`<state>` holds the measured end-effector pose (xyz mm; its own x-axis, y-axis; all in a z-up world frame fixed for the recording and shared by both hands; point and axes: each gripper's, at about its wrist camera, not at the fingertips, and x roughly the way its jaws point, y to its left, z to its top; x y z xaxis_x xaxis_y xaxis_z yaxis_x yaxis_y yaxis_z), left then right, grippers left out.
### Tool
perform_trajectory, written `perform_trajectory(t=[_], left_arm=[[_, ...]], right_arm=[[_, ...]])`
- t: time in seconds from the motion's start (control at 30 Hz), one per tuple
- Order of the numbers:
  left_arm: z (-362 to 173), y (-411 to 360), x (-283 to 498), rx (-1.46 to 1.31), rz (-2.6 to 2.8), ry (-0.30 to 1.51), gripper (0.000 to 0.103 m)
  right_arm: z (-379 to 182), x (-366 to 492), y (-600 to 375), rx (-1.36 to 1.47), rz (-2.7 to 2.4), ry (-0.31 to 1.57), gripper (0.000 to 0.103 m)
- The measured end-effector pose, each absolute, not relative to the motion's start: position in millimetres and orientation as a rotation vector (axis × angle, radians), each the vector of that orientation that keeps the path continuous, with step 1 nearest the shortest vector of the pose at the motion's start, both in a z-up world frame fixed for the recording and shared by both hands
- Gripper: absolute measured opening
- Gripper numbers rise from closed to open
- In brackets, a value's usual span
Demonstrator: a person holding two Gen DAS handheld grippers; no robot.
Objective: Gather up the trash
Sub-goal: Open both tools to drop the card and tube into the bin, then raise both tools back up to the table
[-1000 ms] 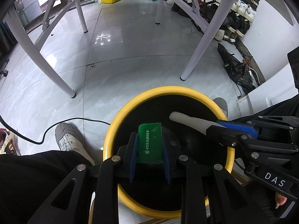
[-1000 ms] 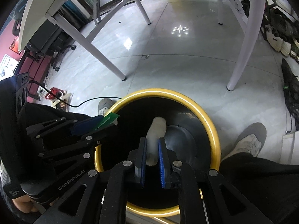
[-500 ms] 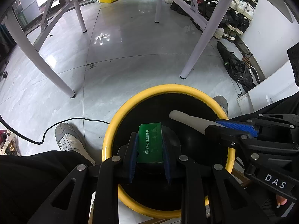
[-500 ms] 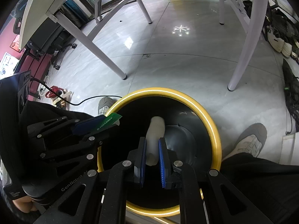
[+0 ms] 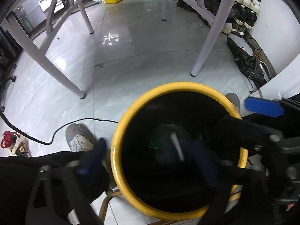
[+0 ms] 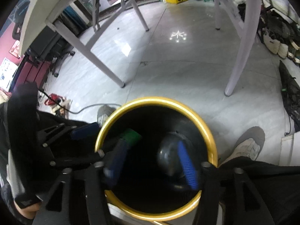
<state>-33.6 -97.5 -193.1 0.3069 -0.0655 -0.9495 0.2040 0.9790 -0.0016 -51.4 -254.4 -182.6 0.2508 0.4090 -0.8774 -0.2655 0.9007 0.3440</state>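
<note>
A black bin with a yellow rim (image 5: 120, 131) (image 6: 210, 131) stands on the floor below both grippers. My left gripper (image 5: 148, 157) is open wide over the bin, its jaws blurred. My right gripper (image 6: 151, 161) is open wide over the bin too. A green card (image 6: 131, 136) drops inside the bin beside the right gripper's left finger; in the left wrist view it is a dim green patch (image 5: 152, 142). A white stick-like piece (image 5: 177, 147) falls in the bin, blurred. The other gripper's blue pad (image 5: 262, 106) shows at right.
White table legs (image 5: 210, 31) (image 6: 101, 58) stand on the grey tiled floor beyond the bin. The person's shoes (image 5: 80, 140) (image 6: 247, 146) flank the bin. A black cable (image 5: 37, 140) runs at left. Shoes and bags line the right wall.
Both grippers have opened wide. The green card left the left gripper and the white piece left the right gripper; both are falling into the bin.
</note>
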Motion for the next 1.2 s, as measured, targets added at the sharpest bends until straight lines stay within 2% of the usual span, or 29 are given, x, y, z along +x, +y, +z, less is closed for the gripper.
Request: perform_trajectory(t=[0.03, 0.07, 0.23, 0.43, 0.87, 1.13, 1.2], left_arm=[[-194, -97, -34, 0.143, -0.161, 1.241, 0.102], [-194, -97, -34, 0.153, -0.147, 1.237, 0.102], [-193, -90, -34, 0.149, -0.105, 1.219, 0.102], [-192, -91, -33, 0.147, -0.095, 1.212, 0.102], [-179, -82, -35, 0.118, -0.077, 1.165, 0.102], [-146, -73, -40, 0.098, -0.047, 1.029, 0.102], [-136, -69, -40, 0.090, -0.044, 0.998, 0.102]], right_arm=[[-181, -51, -257, 0.144, 0.451, 1.224, 0.076], [-181, -50, -259, 0.153, 0.441, 1.221, 0.079], [-182, -48, -261, 0.174, 0.443, 1.217, 0.083], [-184, -48, -258, 0.154, 0.449, 1.225, 0.103], [-159, -51, -262, 0.138, 0.424, 1.093, 0.103], [-126, -58, -261, 0.094, 0.416, 0.945, 0.103], [-115, -61, -260, 0.076, 0.418, 0.908, 0.099]])
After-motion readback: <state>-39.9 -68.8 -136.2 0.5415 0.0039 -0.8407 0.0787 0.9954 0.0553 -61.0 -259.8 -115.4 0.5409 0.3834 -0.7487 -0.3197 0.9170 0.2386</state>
